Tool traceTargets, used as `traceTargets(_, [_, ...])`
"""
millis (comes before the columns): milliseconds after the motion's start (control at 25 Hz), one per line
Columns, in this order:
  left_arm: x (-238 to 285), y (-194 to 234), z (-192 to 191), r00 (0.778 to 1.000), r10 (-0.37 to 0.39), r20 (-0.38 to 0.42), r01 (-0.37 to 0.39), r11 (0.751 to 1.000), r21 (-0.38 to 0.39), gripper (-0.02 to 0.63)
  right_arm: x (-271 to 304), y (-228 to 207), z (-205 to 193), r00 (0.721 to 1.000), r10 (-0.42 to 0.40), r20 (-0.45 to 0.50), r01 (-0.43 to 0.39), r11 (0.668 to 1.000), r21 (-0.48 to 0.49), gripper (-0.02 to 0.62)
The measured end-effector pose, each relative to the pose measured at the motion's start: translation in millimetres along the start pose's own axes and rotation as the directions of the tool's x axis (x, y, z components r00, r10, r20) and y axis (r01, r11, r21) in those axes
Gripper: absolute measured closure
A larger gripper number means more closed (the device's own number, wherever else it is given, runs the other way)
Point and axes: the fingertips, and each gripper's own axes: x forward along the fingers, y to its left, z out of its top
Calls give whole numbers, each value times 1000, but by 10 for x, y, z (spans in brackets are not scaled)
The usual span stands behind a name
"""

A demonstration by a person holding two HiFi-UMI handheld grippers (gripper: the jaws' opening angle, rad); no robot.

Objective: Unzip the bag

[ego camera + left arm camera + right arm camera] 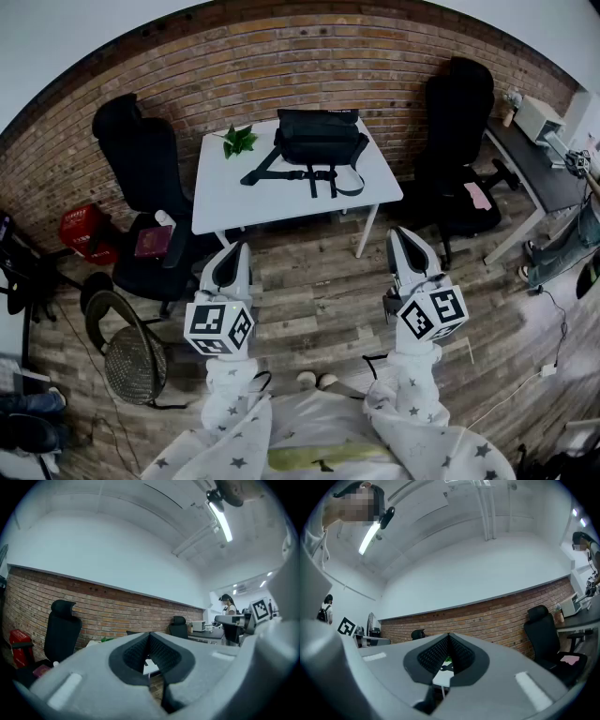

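On the white table (225,202), toward its far edge by the brick wall (309,66), the black bag (319,139) is lying zipped w/ its straps (323,180) trailing toward the near edge, and a green plant sprig (239,141) is sitting at the table's far-left corner. Short of the table's near edge I'm holding the left gripper (235,247) & right gripper (402,234) over the wood floor (319,291), both w/ jaws clenched together on nothing, well apart from the bag. Black office chairs are standing at the table's left (141,155) & right (459,112) sides.

Left claw (235,251), right claw (402,236): jaws together, nothing between.
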Motion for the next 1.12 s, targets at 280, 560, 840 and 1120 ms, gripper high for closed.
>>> traceTargets(280, [-77,-9,-19,1000,13,-7,-13,1000,0,607,-93,-34,3,1000,-17,1,17,1000,11,597])
traceTargets(560, [-183,-163,-37,1000,24,-18,-24,1000,10,607,-262,-137,0,999,-30,17,30,999,44,597])
traceTargets(840, [-354,-266,-161,998,50,-44,-49,999,13,607,-378,-135,-165,1000,-17,6,17,997,79,597])
traceTargets(1120, [-298,-305,-189,997,57,-58,-57,998,5,607,-345,-204,-161,1000,-10,-7,10,996,91,597])
